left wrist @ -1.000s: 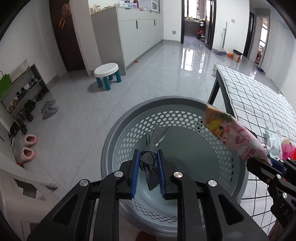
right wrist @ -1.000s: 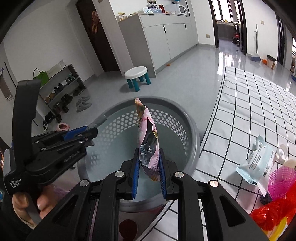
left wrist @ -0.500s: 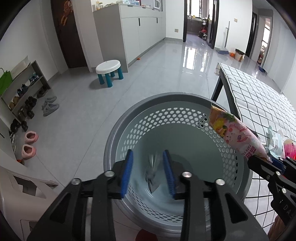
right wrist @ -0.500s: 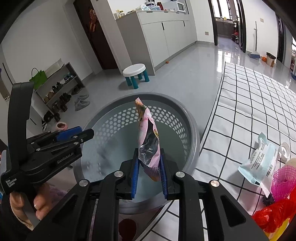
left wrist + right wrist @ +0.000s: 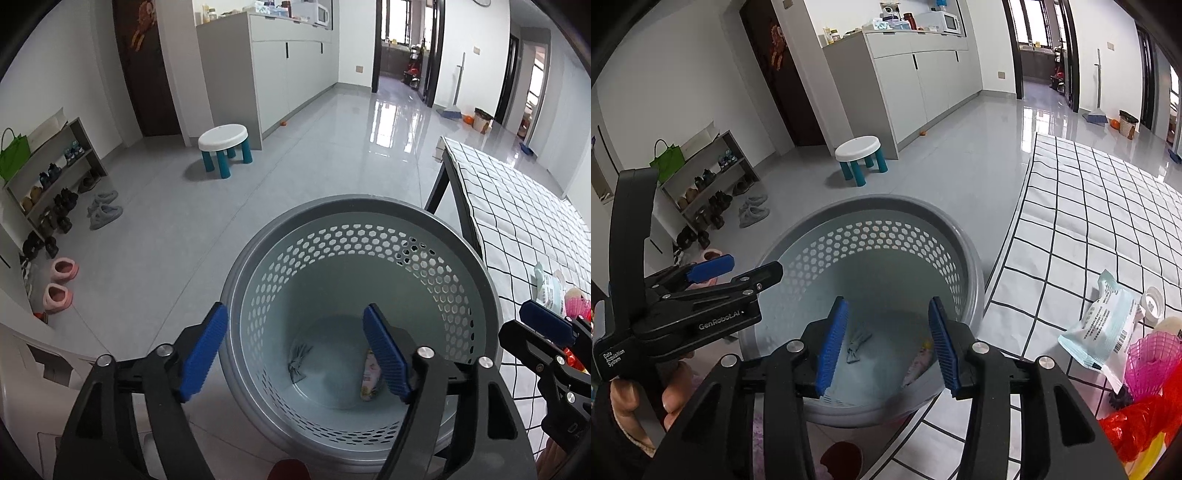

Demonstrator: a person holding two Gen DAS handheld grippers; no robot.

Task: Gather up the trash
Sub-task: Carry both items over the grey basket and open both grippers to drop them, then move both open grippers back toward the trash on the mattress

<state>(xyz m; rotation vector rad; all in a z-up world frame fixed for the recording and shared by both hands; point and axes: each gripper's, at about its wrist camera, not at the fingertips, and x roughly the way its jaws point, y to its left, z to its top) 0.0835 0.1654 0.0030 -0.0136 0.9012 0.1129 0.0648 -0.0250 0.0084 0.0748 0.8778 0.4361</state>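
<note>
1. The left tongs (image 5: 295,354) hang over the grey perforated basket (image 5: 369,221); their jaws have just been opening and stand wide with nothing between them.
2. A dark crumpled wrapper (image 5: 298,363) lies on the basket floor, with a pink snack packet (image 5: 369,376) to its right.
3. The right tongs (image 5: 884,343) have also just been opening, empty, above the basket.
4. A pale blue packet (image 5: 1104,328) lies on the checked desk (image 5: 1089,206).
</note>
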